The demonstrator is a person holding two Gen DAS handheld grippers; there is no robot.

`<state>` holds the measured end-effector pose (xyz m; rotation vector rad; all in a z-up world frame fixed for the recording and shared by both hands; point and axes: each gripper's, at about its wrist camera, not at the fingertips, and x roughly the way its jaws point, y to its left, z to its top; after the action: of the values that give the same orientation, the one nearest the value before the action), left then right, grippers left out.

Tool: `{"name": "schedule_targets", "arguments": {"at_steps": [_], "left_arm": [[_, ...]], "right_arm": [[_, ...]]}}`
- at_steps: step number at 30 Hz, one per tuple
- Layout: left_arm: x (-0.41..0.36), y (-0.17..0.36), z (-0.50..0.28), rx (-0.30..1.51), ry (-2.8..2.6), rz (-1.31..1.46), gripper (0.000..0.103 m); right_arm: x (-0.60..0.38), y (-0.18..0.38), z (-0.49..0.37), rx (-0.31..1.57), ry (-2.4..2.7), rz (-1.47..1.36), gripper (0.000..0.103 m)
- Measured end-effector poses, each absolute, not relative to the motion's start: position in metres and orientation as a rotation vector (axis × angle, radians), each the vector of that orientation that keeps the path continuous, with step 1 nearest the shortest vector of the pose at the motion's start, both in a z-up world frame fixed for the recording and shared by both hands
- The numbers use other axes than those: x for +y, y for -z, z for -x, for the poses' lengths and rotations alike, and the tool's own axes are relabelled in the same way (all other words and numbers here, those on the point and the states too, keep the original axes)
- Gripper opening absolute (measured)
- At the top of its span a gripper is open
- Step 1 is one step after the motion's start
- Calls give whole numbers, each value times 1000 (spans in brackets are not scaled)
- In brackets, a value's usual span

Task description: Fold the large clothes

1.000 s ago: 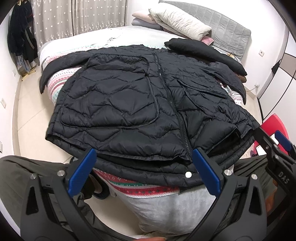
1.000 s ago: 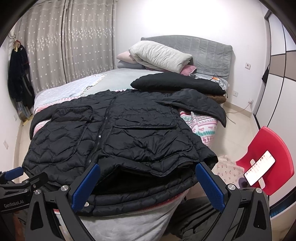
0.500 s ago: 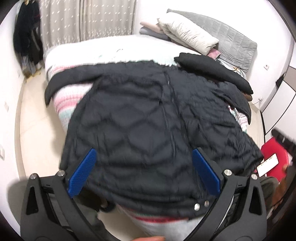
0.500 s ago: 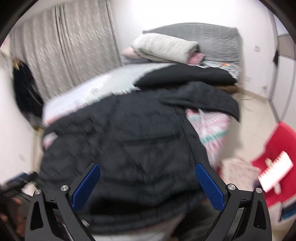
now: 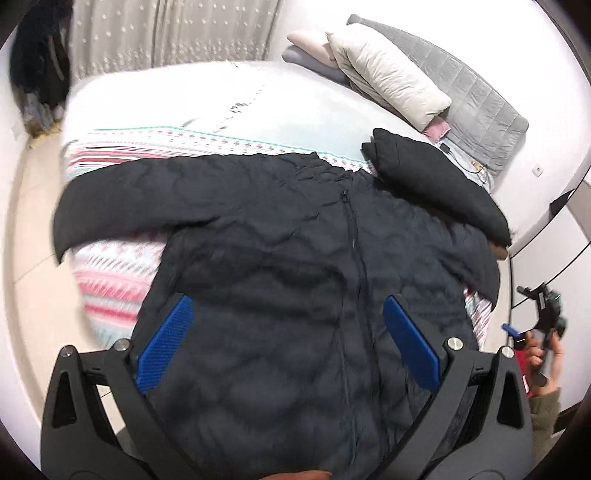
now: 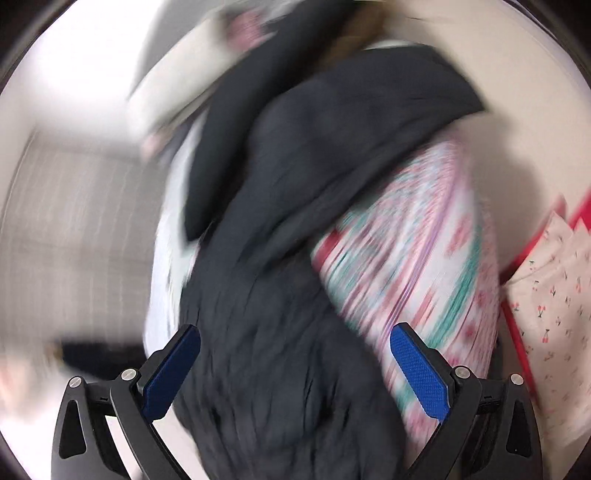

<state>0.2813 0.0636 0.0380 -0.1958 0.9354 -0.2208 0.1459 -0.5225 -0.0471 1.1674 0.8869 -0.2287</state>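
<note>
My left gripper (image 5: 288,343) hangs over the black quilted jacket (image 5: 295,258), blue pads (image 5: 164,350) spread wide and holding nothing. The jacket lies front-up across the foot of the bed (image 5: 221,110), its zipper (image 5: 354,258) running from twelve o'clock down toward six in my left view. One sleeve (image 5: 110,199) reaches out toward nine o'clock over the striped patterned blanket (image 5: 110,280); the other drapes toward three o'clock off the bed's edge. A second dark folded garment (image 5: 436,181) lies at about one o'clock, touching the jacket's shoulder. Beyond it, a cream pillow (image 5: 388,77) leans on the grey headboard (image 5: 480,99). Curtains (image 5: 166,33) hang at eleven o'clock. At three o'clock my right hand (image 5: 543,354) shows at the frame's rim, gripping its handle.

My right gripper (image 6: 295,365) is likewise gaping, nothing between the pads. Its view is heavily blurred and tilted: the jacket fills the middle from six up to twelve o'clock, the patterned blanket lies toward three o'clock, and a cherry-print cloth (image 6: 554,295) sits at the far right edge.
</note>
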Motion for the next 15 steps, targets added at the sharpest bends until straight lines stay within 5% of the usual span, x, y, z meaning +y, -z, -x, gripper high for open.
{"name": "schedule_targets", "arguments": {"at_steps": [6,12,15], "left_arm": [[80,0,-355,989,154,247,103],[90,39,-398,1068,154,240,103],[97,77,-409,1186,163,287,100]], "right_arm": [[-587,81,-175,780,353,-1250,103],[-622,101,-204,690,415,-1321,91],[-627,107,-219,708,457,-1280,61]]}}
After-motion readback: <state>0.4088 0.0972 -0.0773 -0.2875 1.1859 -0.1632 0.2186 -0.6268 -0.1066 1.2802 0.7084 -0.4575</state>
